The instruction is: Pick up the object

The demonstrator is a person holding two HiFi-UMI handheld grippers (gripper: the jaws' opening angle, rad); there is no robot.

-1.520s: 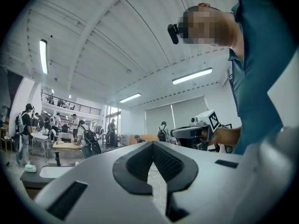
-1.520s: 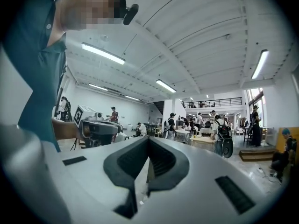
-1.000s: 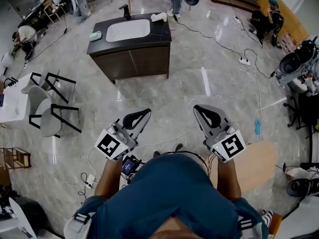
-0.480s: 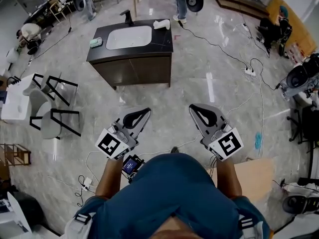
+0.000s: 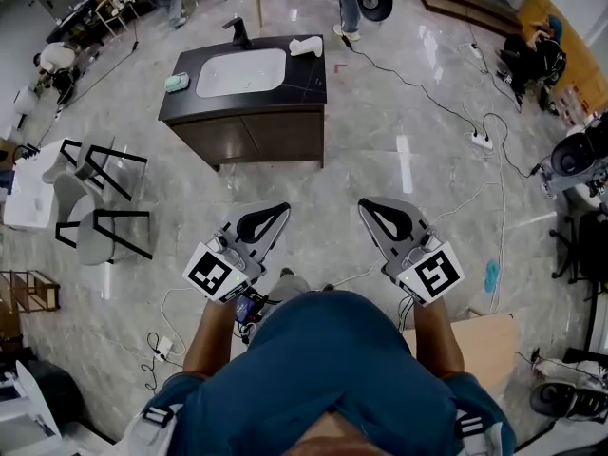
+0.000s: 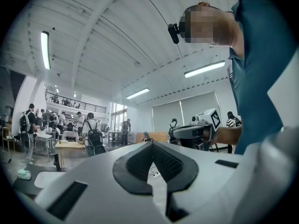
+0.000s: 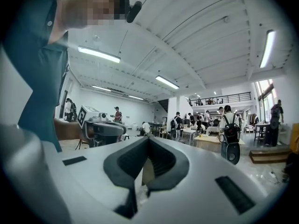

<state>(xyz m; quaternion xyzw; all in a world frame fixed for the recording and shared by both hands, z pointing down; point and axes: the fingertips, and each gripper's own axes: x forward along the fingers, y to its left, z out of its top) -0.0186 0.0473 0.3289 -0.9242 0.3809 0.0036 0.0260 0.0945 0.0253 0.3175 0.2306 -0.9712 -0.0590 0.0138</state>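
Both grippers are held level in front of the person's body, above the grey marble floor. In the head view my left gripper is shut and empty, and my right gripper is shut and empty too. Well ahead of them stands a dark vanity cabinet with a white basin. On its top lie a small green object at the left and a white object at the back right. The left gripper view shows my closed left gripper; the right gripper view shows my closed right gripper.
Black-framed chairs and a white table stand to the left. Cables and a power strip run across the floor on the right. A brown board lies at lower right. Several people stand or sit further off.
The person has walked toward the vanity: the board and floor cables have slid down the head view. Both grippers keep their pose and stay shut.
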